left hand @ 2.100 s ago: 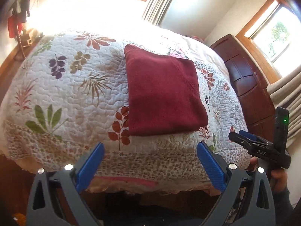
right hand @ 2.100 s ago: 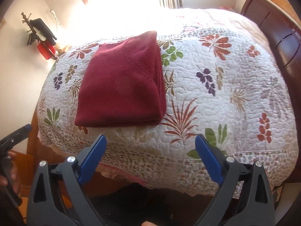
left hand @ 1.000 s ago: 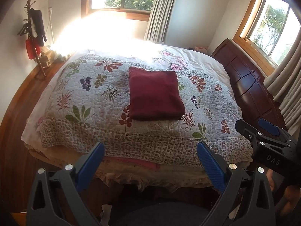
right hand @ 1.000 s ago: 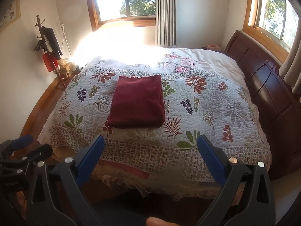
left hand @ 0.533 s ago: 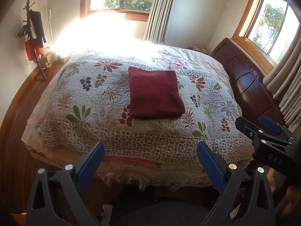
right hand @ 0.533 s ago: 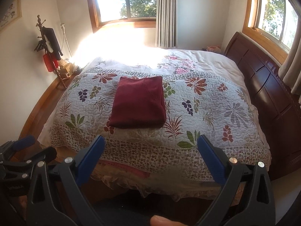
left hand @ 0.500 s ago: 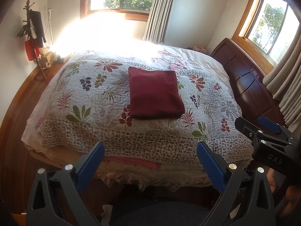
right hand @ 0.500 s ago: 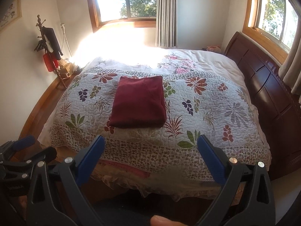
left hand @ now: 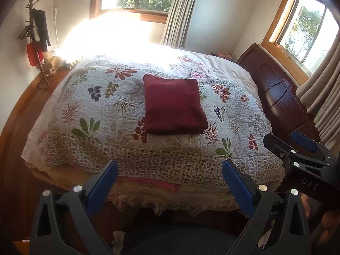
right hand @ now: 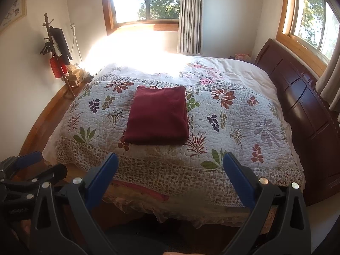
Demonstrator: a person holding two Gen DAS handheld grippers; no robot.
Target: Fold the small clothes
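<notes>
A dark red garment (left hand: 173, 105) (right hand: 158, 115) lies folded into a flat rectangle on the floral quilt (left hand: 91, 106) (right hand: 244, 123) of the bed. Both grippers hang back from the foot of the bed, well short of the garment. My left gripper (left hand: 169, 179) stands open with nothing between its blue pads. My right gripper (right hand: 170, 170) is open and empty too. The right gripper also shows at the right edge of the left wrist view (left hand: 297, 148), and the left gripper at the lower left of the right wrist view (right hand: 31, 170).
A dark wooden headboard (left hand: 280, 93) (right hand: 308, 106) runs along the bed's right side. A coat stand (left hand: 35, 38) (right hand: 56, 48) with hanging items stands by the left wall. Windows with curtains (right hand: 189, 14) are behind the bed. Layered bedding hangs over the near edge (right hand: 161, 195).
Both grippers have drawn back from the bed since two seconds ago, so the whole bed now shows. Over the last half second almost nothing moved.
</notes>
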